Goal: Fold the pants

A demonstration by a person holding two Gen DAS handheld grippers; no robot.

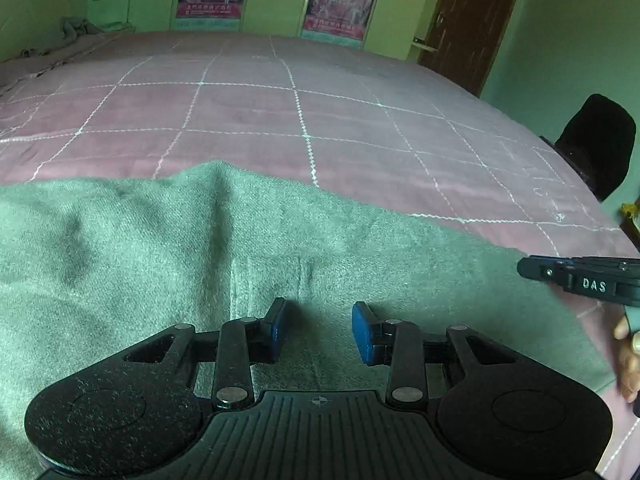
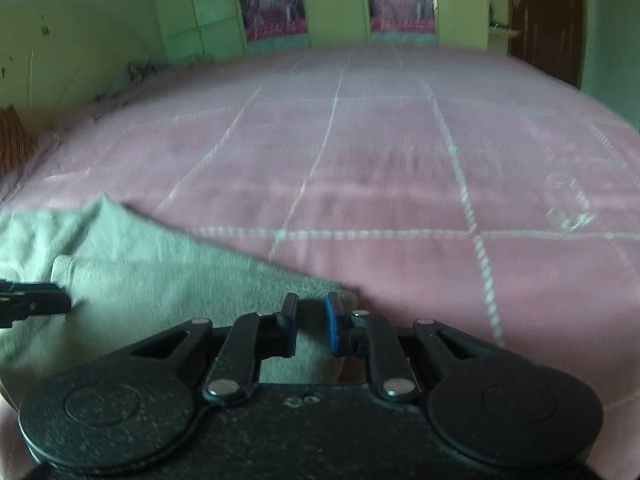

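Observation:
Grey-green pants (image 1: 168, 248) lie spread on a pink quilted bedspread (image 1: 280, 120). My left gripper (image 1: 320, 328) is open, low over the middle of the cloth, with nothing between its blue pads. In the right wrist view the pants (image 2: 132, 276) fill the lower left, and their right end reaches under my right gripper (image 2: 312, 324). Its jaws stand a narrow gap apart over that end of the cloth; the view is blurred. The right gripper also shows in the left wrist view (image 1: 580, 280) at the cloth's right edge. The left gripper's tip shows in the right wrist view (image 2: 36, 304).
The bed's right edge (image 1: 592, 208) drops off beside a black chair (image 1: 600, 140). Crumpled bedding (image 1: 76, 28) lies at the far left corner. Green cupboards with posters (image 1: 340, 0) and a brown door (image 1: 476, 16) stand beyond the bed.

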